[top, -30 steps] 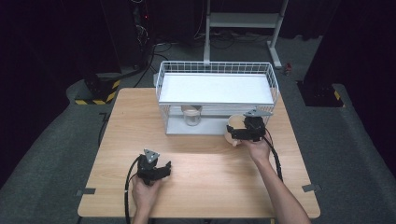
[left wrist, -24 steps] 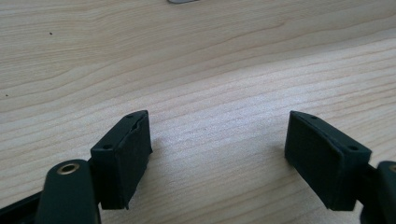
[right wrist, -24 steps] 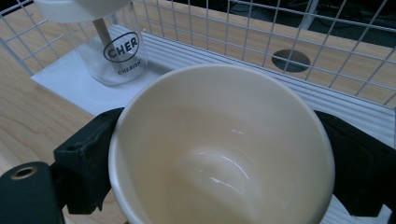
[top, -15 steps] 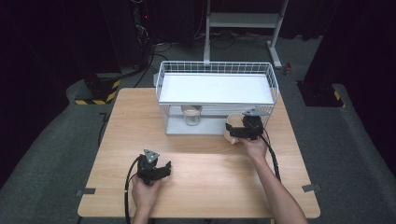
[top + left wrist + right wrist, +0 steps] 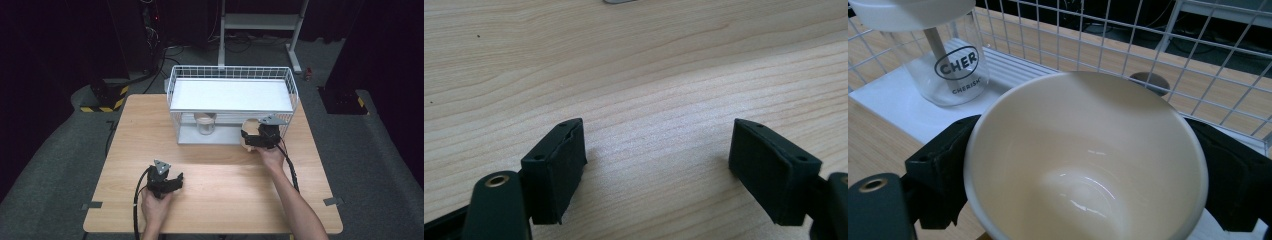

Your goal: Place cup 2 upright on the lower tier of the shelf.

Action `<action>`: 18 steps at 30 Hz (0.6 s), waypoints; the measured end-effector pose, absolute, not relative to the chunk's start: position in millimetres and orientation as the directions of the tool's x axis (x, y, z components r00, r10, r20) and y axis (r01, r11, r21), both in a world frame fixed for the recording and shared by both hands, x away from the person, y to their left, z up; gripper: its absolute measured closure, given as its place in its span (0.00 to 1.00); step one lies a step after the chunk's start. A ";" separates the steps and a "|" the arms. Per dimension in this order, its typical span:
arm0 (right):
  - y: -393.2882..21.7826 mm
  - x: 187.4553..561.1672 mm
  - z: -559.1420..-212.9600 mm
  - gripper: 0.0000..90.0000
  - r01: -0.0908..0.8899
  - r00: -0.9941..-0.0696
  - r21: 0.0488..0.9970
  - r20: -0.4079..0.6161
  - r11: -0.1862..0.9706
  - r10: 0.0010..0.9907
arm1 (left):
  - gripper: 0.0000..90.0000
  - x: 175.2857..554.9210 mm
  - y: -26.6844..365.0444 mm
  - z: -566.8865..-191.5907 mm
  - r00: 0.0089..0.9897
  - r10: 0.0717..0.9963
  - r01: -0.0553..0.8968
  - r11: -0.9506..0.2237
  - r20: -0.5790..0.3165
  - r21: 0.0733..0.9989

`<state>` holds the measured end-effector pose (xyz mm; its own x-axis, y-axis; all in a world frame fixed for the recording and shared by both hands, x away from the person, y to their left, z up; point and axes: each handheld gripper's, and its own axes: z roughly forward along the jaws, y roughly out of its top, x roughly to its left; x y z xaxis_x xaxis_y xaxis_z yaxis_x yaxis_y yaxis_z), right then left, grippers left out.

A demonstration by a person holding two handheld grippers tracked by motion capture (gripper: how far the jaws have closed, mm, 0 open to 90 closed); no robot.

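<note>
The right gripper (image 5: 1088,165) has its two black jaws pressed against opposite sides of a cream cup (image 5: 1083,160), one on each flank just below the rim. The cup is glossy and plain, wide at the mouth and narrowing toward the base, and its inside is bare, with soft light reflections near the bottom. In the high view the right gripper (image 5: 251,140) holds the cup (image 5: 246,140) at the front right corner of a white wire rack (image 5: 231,75), level with the rack's lower shelf.

Just beyond the cup, on that white lower shelf, stands a clear glass jar (image 5: 950,65) with a dark oval logo and a pale lid; from above the glass jar (image 5: 205,122) sits under the rack's upper shelf.

The left gripper (image 5: 656,172) has its jaws standing apart with nothing between them, only bare wood grain. In the high view the left gripper (image 5: 172,181) rests low on the near left part of the table, well apart from the rack.

The table (image 5: 150,130) is light wood with a straight grain. Around it lies a grey floor (image 5: 50,150), and the room behind is dark, with a white metal stand (image 5: 260,22) at the back.
</note>
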<state>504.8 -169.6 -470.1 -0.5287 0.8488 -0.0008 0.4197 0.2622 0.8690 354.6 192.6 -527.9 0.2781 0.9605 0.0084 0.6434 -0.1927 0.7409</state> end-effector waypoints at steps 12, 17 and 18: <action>-170.5 509.9 -469.6 0.10 0.429 -0.519 0.867 0.007 0.254 0.855 | 0.26 354.6 192.6 -527.8 0.279 0.960 0.644 -0.193 0.008 0.740; -171.9 511.8 -469.5 0.10 0.427 -0.528 0.870 0.016 0.249 0.849 | 0.26 354.6 192.6 -527.8 0.279 0.960 0.644 -0.193 0.008 0.740; -172.5 511.9 -469.4 0.10 0.430 -0.528 0.870 0.024 0.242 0.849 | 0.26 354.6 192.6 -527.9 0.278 0.960 0.643 -0.193 0.009 0.741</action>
